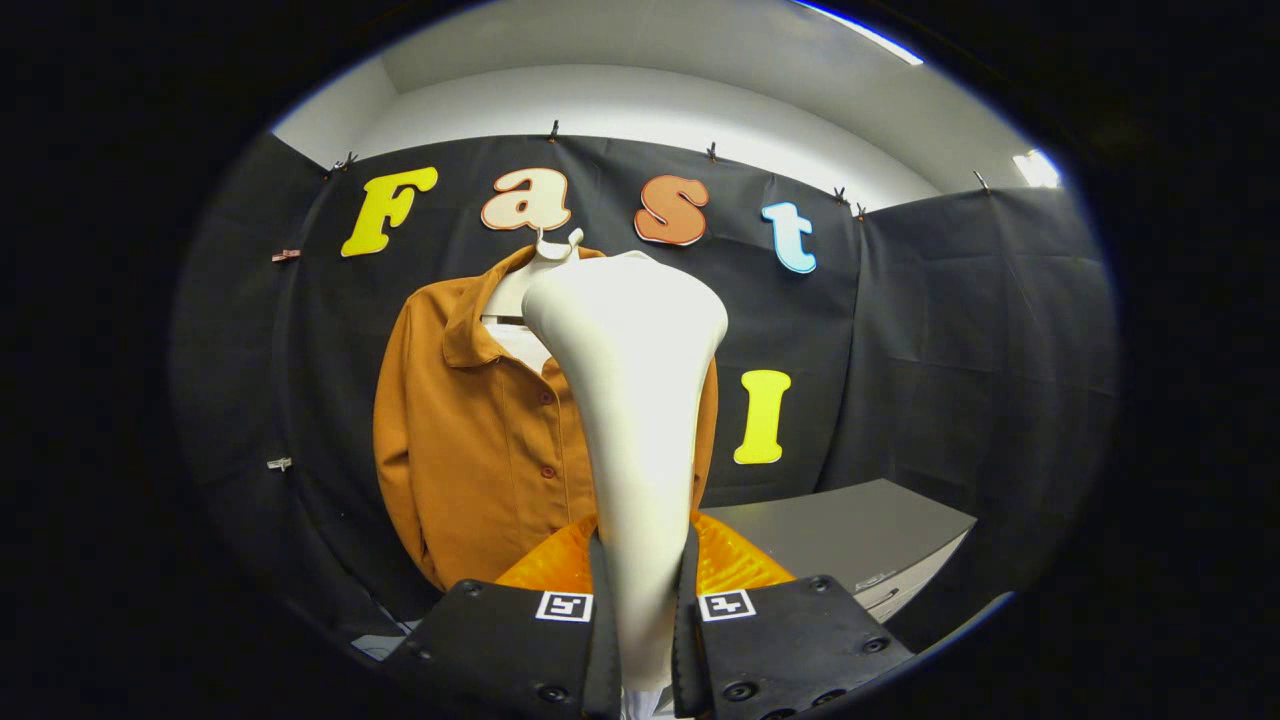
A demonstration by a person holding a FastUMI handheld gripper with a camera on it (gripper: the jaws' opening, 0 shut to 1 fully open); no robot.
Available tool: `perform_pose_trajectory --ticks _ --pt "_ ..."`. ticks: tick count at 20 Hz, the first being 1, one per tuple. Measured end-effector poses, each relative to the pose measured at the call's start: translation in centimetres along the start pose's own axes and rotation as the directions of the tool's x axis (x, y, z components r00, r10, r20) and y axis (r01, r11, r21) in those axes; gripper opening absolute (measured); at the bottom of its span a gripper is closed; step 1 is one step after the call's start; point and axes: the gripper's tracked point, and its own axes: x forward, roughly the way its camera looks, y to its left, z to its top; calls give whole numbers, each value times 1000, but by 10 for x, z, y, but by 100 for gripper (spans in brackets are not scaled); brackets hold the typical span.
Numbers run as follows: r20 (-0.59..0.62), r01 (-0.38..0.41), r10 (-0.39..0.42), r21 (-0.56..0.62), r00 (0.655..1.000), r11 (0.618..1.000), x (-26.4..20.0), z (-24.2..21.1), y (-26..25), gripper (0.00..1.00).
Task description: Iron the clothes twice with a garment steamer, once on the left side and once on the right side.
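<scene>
**Steamer in grasp, raised before the shirt — no pass confirmed**

Tool [640, 640] state: closed narrow on the handle of the garment steamer [635, 400], one finger [600, 640] pressed to each side of the pale body. Steamer held upright, head flared at the top, level with the shirt's collar.

Landmark: orange-brown shirt [480, 420], hung on a pale hanger [545, 265] against the black booth wall [900, 320].

- Steamer: in front of the shirt, covering its right-hand half in this view. Contact between head and fabric: cannot be told; the head faces away from the camera.
- Orange ribbed part [735, 560]: low behind the steamer handle, below the shirt's hem; nature unclear, possibly the steamer's base or tank.
- Grey bench [860, 530]: beside the shirt, lower, to the far side of the steamer.

Progress judgement: pick-up and lift done. Steam not visible. No sign on the fabric of either stroke. Likely stage: start of an ironing pass. Left-side and right-side strokes to be treated as outstanding.
</scene>
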Motion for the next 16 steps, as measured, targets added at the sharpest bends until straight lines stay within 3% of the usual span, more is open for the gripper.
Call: perform_pose_trajectory --ticks 16 --pt "3 20 -19 -20 1000 1000 -12 -4 -20 24"
